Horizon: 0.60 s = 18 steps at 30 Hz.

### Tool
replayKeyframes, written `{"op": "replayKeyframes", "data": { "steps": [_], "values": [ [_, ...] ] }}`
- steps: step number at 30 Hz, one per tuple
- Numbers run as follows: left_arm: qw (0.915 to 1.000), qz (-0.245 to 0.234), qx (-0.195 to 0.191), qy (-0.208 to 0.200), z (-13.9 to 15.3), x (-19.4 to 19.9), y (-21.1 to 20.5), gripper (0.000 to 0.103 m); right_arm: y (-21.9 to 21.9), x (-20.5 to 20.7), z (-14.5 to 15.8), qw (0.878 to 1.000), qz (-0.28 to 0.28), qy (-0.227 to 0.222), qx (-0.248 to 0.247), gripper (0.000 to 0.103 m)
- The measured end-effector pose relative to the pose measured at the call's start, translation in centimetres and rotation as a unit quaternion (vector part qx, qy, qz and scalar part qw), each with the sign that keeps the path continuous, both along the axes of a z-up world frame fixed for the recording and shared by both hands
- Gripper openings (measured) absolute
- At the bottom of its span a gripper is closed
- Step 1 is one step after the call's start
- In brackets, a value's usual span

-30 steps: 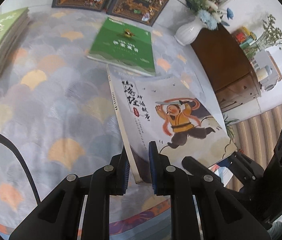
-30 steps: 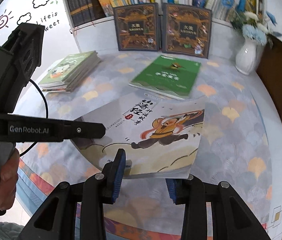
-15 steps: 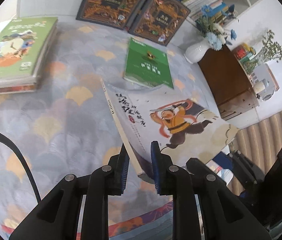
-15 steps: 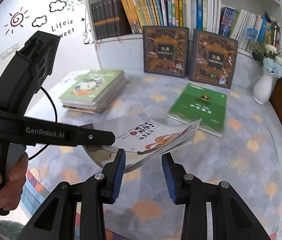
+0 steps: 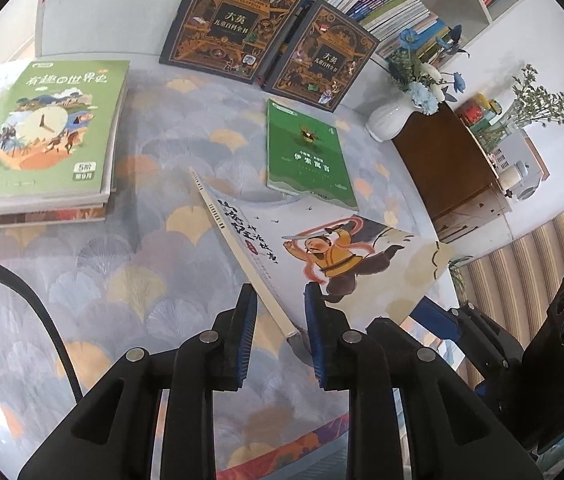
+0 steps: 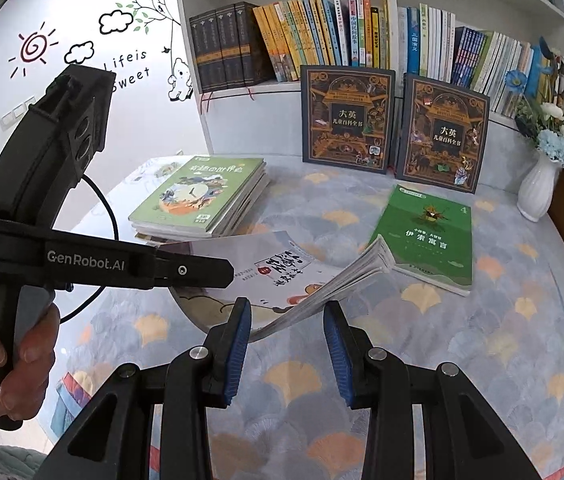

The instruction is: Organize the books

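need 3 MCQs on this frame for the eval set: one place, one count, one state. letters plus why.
1. The green book lies:
A) on the stack
B) flat on the tablecloth in front of the dark ornate books
C) on a shelf

2. Dark ornate books standing upright:
A) one
B) two
C) four

3. The white storybook is:
A) flat on the stack
B) shelved
C) tilted, its page edge raised off the tablecloth

Key:
1 B, it lies cover up just below the right-hand dark book.
2 B, a pair leans against the shelf unit.
3 C, its pages fan out above the tablecloth.
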<state>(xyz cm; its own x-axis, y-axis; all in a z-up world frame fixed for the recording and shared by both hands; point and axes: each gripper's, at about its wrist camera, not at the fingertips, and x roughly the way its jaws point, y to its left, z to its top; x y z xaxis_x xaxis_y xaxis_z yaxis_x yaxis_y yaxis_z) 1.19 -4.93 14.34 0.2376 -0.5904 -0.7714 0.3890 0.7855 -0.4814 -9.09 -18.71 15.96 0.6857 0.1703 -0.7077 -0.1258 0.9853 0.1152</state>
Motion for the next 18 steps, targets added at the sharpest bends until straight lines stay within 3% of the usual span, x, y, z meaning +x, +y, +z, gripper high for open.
{"op": "replayKeyframes", "data": {
  "steps": [18],
  "values": [
    [0.9986,0.007,-0.016,-0.050,2.9,1.1,1.3,0.022,1.5,2.0,1.8,0.999,0.014,-0.023,-0.021,0.036]
  ]
}}
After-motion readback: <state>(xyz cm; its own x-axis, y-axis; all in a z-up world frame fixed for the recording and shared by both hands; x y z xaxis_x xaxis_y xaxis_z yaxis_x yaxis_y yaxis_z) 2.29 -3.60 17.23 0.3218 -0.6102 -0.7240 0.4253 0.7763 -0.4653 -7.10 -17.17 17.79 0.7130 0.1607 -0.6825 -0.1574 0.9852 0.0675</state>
